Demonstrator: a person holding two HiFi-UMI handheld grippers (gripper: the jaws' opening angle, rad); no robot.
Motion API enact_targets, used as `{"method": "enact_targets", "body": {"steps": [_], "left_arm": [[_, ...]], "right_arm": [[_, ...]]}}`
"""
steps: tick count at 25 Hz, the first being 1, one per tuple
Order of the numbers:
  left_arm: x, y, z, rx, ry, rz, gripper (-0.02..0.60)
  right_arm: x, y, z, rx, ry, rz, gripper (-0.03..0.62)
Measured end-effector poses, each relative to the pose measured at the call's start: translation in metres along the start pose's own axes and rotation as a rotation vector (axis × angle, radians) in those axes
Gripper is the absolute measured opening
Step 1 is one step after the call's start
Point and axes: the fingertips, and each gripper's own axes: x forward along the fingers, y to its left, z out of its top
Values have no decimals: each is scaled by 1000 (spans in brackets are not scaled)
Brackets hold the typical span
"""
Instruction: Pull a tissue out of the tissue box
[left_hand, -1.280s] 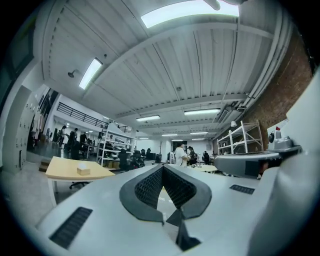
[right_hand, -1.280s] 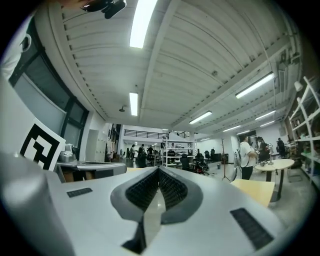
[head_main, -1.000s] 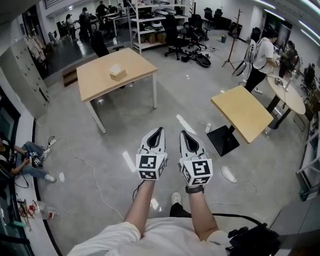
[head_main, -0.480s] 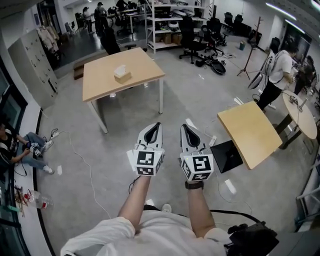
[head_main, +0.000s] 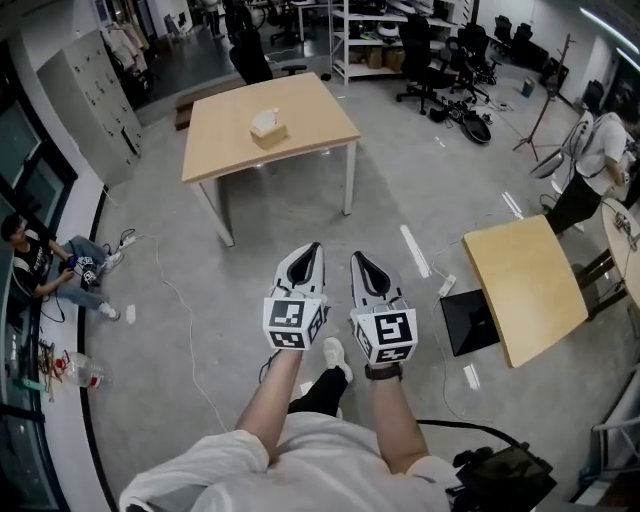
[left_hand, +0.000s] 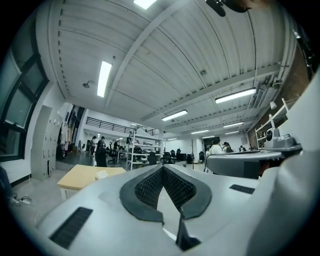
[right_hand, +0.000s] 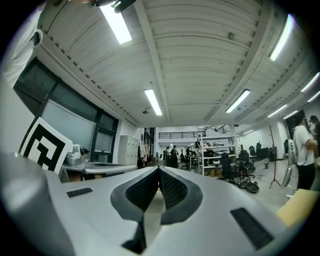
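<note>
Pale wood is what the tissue box (head_main: 268, 127) sits on: the table (head_main: 225, 150) stands well ahead of both your grippers and a little to their left, with bare floor in between. As far as the views show, none of the task is done. A pale tuft shows on top of the box, untouched, and neither gripper is anywhere near it. Everything is left to do: close the distance, open one pair of jaws, pinch the tissue and draw it up and out, probably with the other gripper steadying the box.

Your left gripper (head_main: 308, 262) has its jaws brought together tip to tip with nothing between them. Your right gripper (head_main: 362, 265) is the same, closed and empty. You hold them side by side and close together, forearms stretched out in front of your body, both pointing level and forward toward the table.
</note>
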Motion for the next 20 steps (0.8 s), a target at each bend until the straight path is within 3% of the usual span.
{"method": "enact_targets", "body": {"steps": [4,9,16,20], "left_arm": [[35,14,-22,3,9,46,-2],[90,49,-34,-38,-13,149,-2],[162,114,-21,-123,-76,292,-2],[184,146,-5,-125,-120,379,-2]], "right_arm": [[37,-32,-20,15,5,12,3],[101,-59,-32,-32,58,110,3],[200,-88,-20,-90,82,254,3],[242,-93,-7,-89,51,328,3]]}}
